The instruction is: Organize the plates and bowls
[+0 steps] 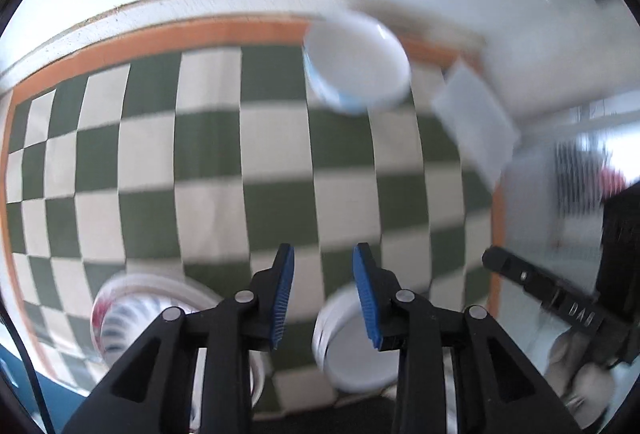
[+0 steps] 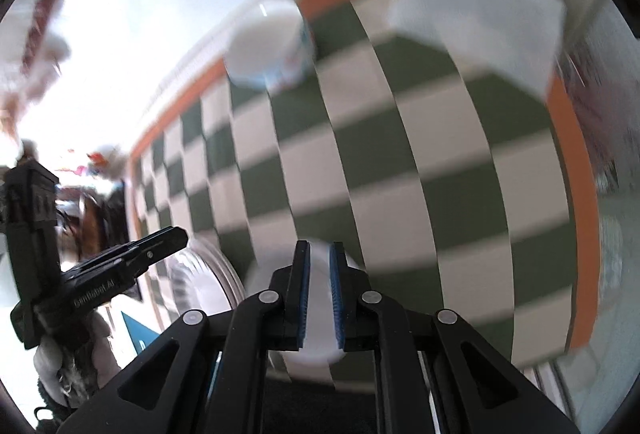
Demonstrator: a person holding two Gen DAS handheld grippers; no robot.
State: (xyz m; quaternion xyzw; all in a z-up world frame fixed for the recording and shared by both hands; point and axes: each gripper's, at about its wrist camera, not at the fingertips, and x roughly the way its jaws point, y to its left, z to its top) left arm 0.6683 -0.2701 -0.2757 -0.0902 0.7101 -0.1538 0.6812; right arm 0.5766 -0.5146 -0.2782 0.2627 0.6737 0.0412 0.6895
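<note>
A white bowl with a blue band [image 1: 356,68] sits at the far edge of the checkered cloth [image 1: 224,162]; it also shows in the right wrist view [image 2: 268,46]. A plain white bowl [image 1: 348,346] lies near the front, under my left gripper [image 1: 323,274], which is open and empty above the cloth. A patterned plate with a striped dish [image 1: 120,318] lies at the front left. My right gripper [image 2: 319,262] hovers over the plain white bowl [image 2: 316,314], jaws nearly closed with a narrow gap, holding nothing that I can see. The frames are blurred.
A white rectangular box [image 1: 476,122] stands at the cloth's far right corner, also in the right wrist view [image 2: 480,22]. The cloth has an orange border [image 2: 576,162]. The other gripper [image 1: 552,298] shows at the right of the left view and at the left of the right view [image 2: 120,266].
</note>
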